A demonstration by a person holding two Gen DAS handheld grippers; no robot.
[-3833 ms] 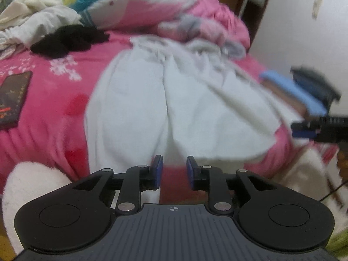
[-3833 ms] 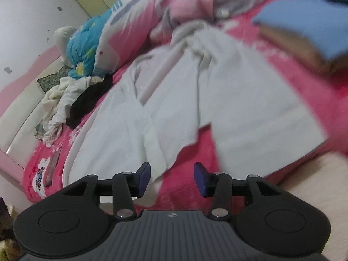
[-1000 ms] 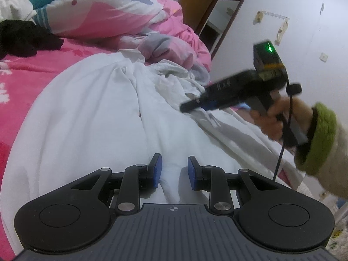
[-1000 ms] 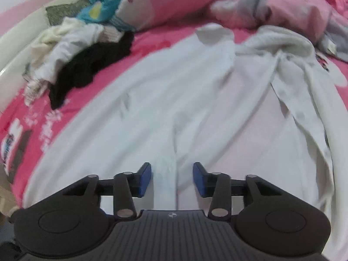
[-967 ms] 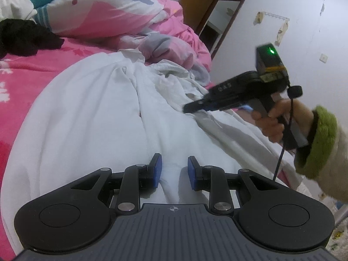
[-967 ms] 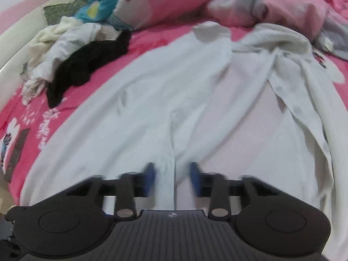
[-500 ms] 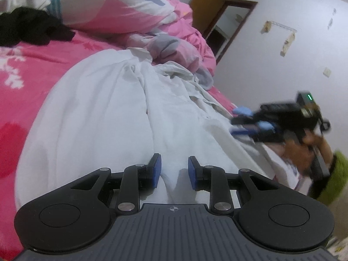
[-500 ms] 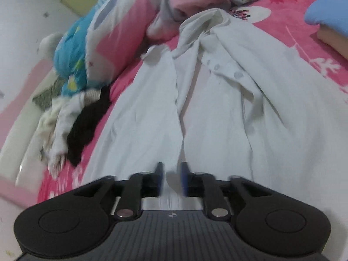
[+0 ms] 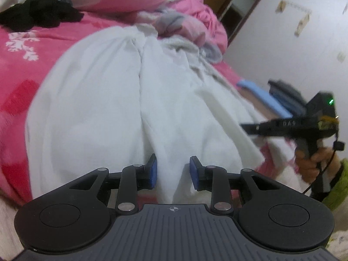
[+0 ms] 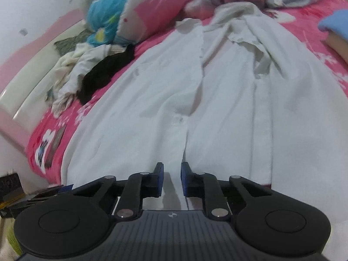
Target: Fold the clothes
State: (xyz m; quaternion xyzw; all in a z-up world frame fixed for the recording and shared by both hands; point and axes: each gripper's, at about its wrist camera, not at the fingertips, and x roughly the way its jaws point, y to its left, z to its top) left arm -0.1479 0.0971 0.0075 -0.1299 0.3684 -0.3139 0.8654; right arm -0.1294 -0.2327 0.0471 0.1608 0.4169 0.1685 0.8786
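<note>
The white shirt [image 10: 217, 100] is lying spread on the pink bed [image 10: 308, 32], its hem passing between the left gripper [image 9: 173, 171]'s parted jaws and the right gripper [image 10: 171, 178]'s narrower, just-closing jaws, neither visibly pinching it.

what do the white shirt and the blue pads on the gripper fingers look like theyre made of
White shirt: thin woven fabric, probably cotton or a blend; matte, with soft creases and a stitched button placket. Blue pads: look like rubber or soft plastic, matte, set on black hard-plastic fingers; the exact material cannot be told.
</note>
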